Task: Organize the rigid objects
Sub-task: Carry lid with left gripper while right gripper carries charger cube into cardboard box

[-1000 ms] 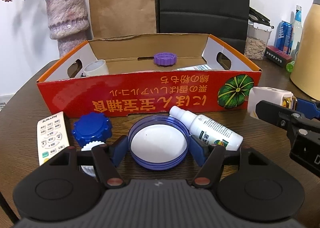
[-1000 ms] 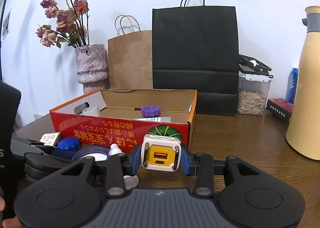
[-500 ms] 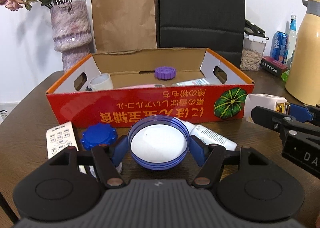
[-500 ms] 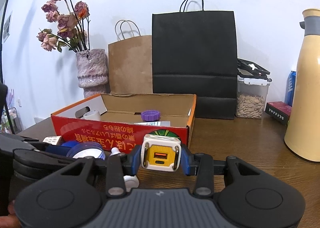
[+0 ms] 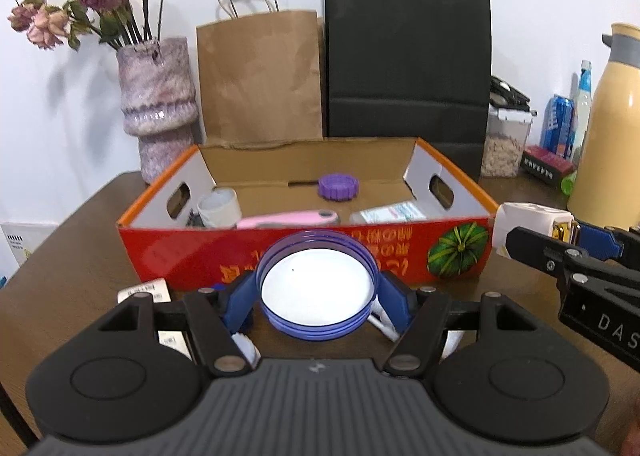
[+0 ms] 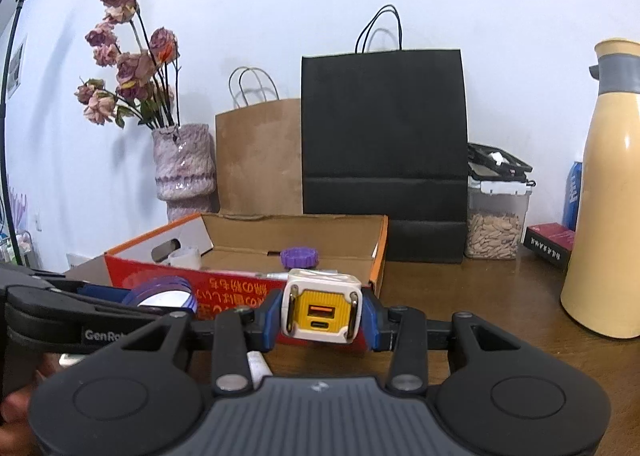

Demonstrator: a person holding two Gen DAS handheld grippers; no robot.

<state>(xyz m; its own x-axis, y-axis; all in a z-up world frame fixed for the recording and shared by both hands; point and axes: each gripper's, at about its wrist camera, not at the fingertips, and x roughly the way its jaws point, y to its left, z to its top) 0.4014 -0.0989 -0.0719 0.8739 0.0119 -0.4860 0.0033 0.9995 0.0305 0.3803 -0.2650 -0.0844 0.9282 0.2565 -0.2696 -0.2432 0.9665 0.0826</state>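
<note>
My left gripper (image 5: 316,298) is shut on a round purple-rimmed lid with a white centre (image 5: 317,288), held above the table in front of the red cardboard box (image 5: 192,252). My right gripper (image 6: 322,316) is shut on a white and yellow charger cube (image 6: 321,304), also lifted near the box's right front corner; the cube (image 5: 528,226) shows at the right in the left wrist view. Inside the box lie a purple cap (image 5: 338,186), a white cup (image 5: 219,208), a pink tool (image 5: 288,219) and a small white carton (image 5: 390,212).
A remote control (image 5: 144,292) and a white bottle (image 5: 380,322) lie on the table under my left gripper. Behind the box stand a vase of dried flowers (image 5: 158,112), a brown bag (image 5: 260,76) and a black bag (image 5: 406,60). A yellow flask (image 6: 608,192) and seed jar (image 6: 496,224) stand right.
My left gripper has risen with the lid, which now sits against the box's front wall instead of the table; the blue cap and bottle have dropped beneath it. The right gripper keeps the cube nearly still.
</note>
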